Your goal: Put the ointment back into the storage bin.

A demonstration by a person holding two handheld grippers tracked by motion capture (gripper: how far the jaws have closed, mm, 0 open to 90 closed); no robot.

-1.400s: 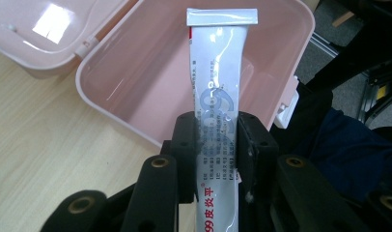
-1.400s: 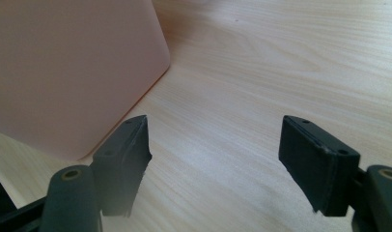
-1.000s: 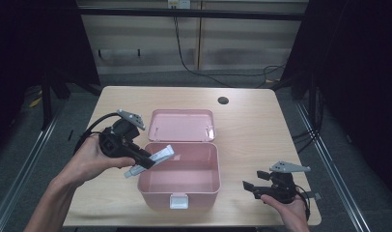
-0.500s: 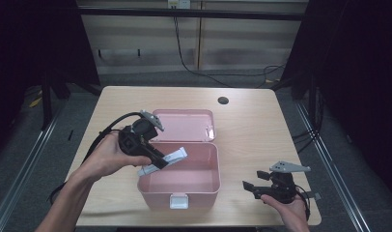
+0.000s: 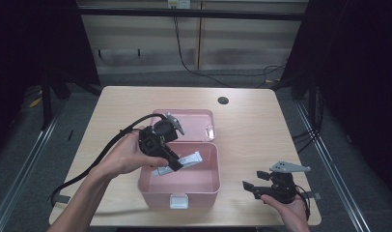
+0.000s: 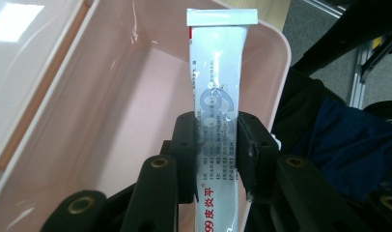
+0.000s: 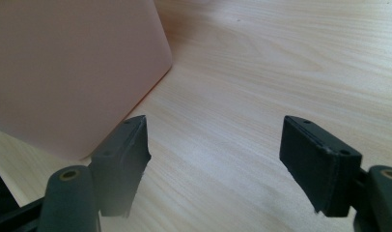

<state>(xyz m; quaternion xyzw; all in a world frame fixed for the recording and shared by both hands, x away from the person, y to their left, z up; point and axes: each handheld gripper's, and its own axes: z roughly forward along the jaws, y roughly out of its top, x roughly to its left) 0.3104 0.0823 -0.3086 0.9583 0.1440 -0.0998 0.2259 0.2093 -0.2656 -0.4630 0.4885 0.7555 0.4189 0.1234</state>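
Left gripper (image 6: 216, 145) clamps a white tube (image 6: 218, 92) above the pink box (image 5: 182, 186); lower before releasing. Right gripper (image 7: 216, 159), beside the box, gapes empty.

High view overlooks table (image 5: 112, 111); gripper views close on pink box (image 5: 203, 191).

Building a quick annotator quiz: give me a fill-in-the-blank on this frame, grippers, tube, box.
1. The left gripper is shut on a white ____.
2. The tube hangs over the open pink ____.
3. The right gripper rests on the table with its jaws ____.
4. The box has its lid lying ____, behind it.

Missing words: tube; box; open; open
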